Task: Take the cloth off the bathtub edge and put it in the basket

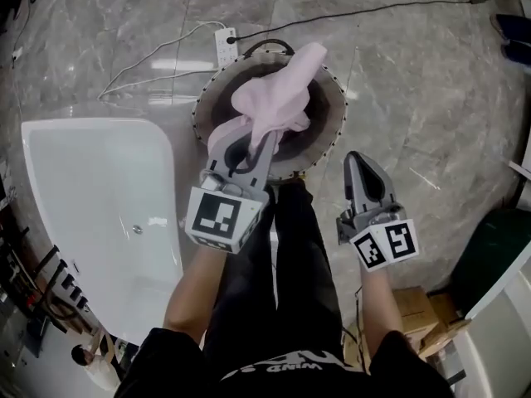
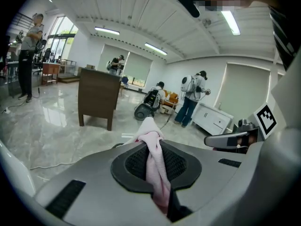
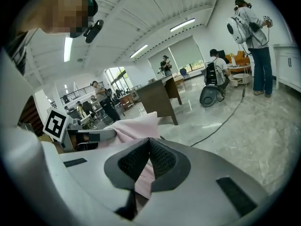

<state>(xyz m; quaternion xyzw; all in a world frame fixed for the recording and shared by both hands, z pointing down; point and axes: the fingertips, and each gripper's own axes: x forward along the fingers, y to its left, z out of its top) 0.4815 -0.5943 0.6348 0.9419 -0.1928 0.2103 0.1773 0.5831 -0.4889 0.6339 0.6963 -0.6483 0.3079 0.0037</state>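
Observation:
A pink cloth (image 1: 278,98) hangs bunched over the open mouth of a round basket (image 1: 336,98) on the floor. My left gripper (image 1: 253,139) is shut on the cloth, which runs between its jaws in the left gripper view (image 2: 153,164) and sticks out past the tips. My right gripper (image 1: 358,157) is to the right of the basket, its jaws shut with nothing between them. In the right gripper view the cloth (image 3: 134,126) shows behind its closed tips (image 3: 149,140). The white bathtub (image 1: 170,181) lies to the left of the basket.
A white power strip (image 1: 225,46) and a black cable (image 1: 357,11) lie on the marble floor beyond the basket. A cardboard box (image 1: 415,305) and a dark green object (image 1: 498,247) stand at the right. A dark wooden table (image 2: 97,98) and several people are farther off.

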